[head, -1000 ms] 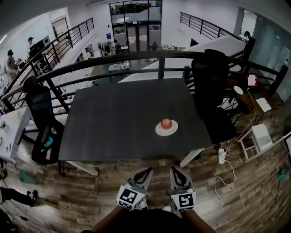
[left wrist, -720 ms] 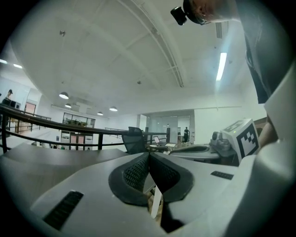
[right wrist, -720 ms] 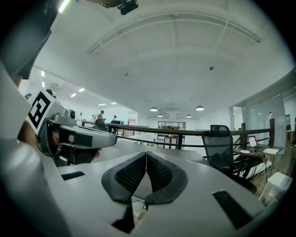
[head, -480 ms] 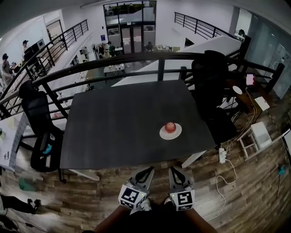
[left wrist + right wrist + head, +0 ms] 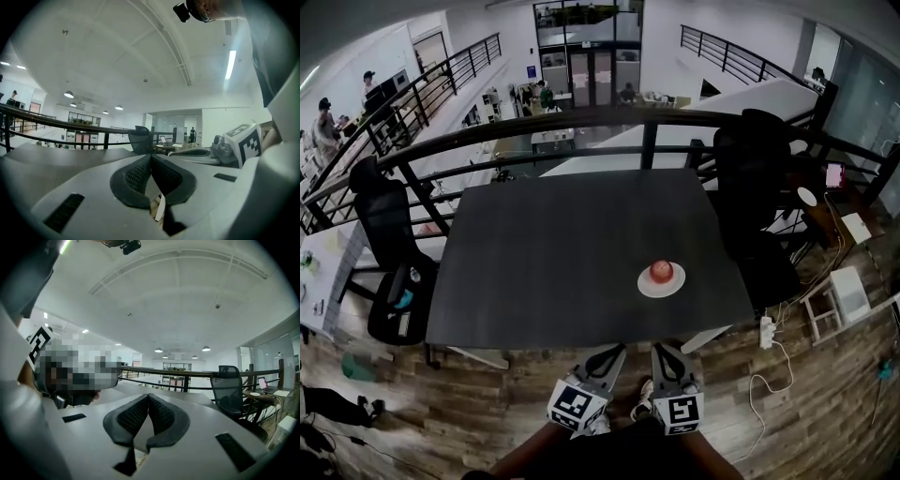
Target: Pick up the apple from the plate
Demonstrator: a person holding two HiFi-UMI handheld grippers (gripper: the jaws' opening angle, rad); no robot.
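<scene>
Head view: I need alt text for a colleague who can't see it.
A red apple sits on a white plate toward the near right of a dark table, untouched. The left tool and right tool, both closed and empty, are short of the table's near edge, above wood flooring.

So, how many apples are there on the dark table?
1. The apple sits on the white plate, towards the front right corner of the table. The head view shows the whole tabletop, so no other apple seems to be hidden.
</scene>
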